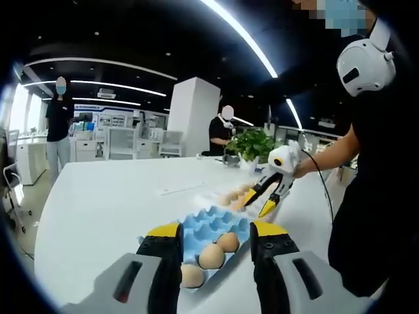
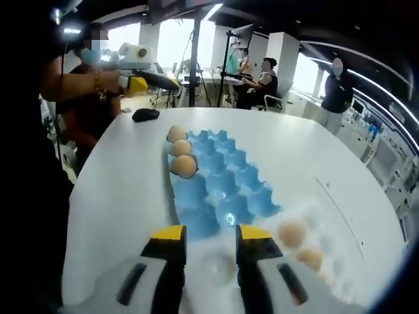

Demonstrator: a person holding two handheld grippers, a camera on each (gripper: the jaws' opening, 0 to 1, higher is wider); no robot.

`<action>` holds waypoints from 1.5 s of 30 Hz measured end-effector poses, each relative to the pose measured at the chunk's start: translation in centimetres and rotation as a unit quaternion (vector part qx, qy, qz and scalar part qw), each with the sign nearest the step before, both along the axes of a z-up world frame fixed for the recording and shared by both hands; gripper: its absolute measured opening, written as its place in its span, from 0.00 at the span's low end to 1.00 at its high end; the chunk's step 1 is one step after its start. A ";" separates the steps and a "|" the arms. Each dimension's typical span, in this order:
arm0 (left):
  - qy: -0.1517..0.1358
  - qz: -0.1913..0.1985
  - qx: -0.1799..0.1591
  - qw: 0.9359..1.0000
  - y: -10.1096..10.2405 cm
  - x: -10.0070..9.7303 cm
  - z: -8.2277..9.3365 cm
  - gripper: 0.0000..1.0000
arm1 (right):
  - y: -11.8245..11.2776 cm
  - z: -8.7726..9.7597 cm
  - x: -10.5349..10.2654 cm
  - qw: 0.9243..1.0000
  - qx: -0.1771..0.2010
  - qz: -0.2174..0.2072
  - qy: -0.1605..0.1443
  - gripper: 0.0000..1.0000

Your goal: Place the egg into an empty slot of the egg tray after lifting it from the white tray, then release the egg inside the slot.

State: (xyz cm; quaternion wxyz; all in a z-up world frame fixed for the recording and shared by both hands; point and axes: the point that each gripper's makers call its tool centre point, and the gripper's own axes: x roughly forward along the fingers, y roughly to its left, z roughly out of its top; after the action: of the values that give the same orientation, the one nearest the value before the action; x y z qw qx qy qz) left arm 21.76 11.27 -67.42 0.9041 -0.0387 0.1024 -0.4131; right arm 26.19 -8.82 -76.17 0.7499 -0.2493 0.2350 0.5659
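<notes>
The blue egg tray [image 1: 206, 229] lies just beyond my left gripper [image 1: 216, 230], whose yellow-tipped jaws stand open and hold nothing. Three eggs [image 1: 211, 256] sit in a row along the tray's near edge. Farther off, my right gripper [image 1: 260, 202], held in a person's hand, hangs over the white tray [image 1: 219, 190] and its eggs [image 1: 232, 196]. In the right gripper view the right gripper [image 2: 209, 235] is open and empty above the blue egg tray's [image 2: 222, 186] near end. Two eggs [image 2: 291, 232] lie in the white tray [image 2: 321, 219] to its right. The left gripper [image 2: 154, 81] hovers at the far left.
A white table [image 1: 111, 203] carries everything. A black mouse [image 2: 145, 115] lies beyond the blue tray. A potted plant [image 1: 252, 144] stands at the table's far side. A thin white strip [image 1: 180, 190] lies on the table. Several people stand or sit around the office.
</notes>
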 end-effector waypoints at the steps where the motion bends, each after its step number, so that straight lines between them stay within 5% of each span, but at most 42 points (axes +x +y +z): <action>1: 0.001 -0.001 -0.001 1.000 -0.1 0.0 0.0 0.41 | -0.5 0.0 0.0 1.000 -0.004 -0.004 -0.001 0.30; 21: 0.001 -0.004 0.000 1.000 -0.3 0.0 -0.1 0.40 | -9.3 -1.0 0.6 0.994 -0.047 -0.096 0.003 0.29; 40: 0.001 -0.007 0.001 1.000 -0.4 0.0 0.0 0.40 | -16.4 -0.7 2.0 0.977 -0.051 -0.208 0.003 0.29; 45: 0.001 -0.006 0.001 1.000 -0.3 0.1 -0.1 0.41 | -17.5 -1.1 1.8 0.972 -0.078 -0.222 0.003 0.29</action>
State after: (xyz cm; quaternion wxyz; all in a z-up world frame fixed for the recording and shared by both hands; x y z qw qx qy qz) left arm 21.82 10.93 -67.53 0.9017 -0.0376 0.1040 -0.4179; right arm 28.03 -26.29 -77.25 0.8343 -0.2473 0.3300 0.3659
